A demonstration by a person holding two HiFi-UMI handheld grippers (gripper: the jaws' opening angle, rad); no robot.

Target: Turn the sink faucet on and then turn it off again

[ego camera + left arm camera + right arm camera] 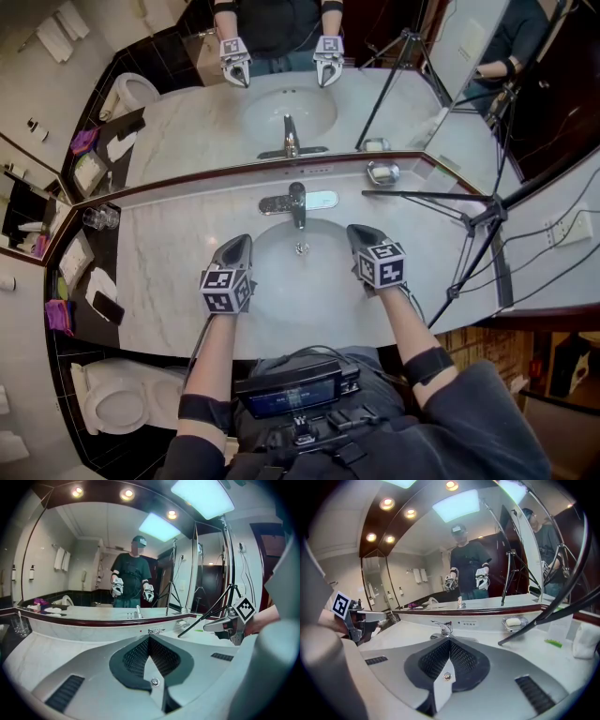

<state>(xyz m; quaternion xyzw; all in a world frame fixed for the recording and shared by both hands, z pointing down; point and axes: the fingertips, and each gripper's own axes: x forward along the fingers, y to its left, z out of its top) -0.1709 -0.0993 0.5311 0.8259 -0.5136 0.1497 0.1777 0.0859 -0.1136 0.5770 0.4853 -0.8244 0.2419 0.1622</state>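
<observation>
Beyond left gripper and right gripper, faucet points straight toward person.

Chrome faucet at the back rim of the white sink, spout forward

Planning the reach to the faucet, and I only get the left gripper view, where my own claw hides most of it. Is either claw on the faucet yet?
Observer: No. In the head view the left claw and right claw hang over the two sides of the basin, short of the faucet.
Operator: Is the right claw holding anything?
Observer: No; the right gripper view shows its jaws together with nothing between them.
Operator: Water running?
Observer: The head view shows the drain under the spout, with no stream that I can make out.
</observation>
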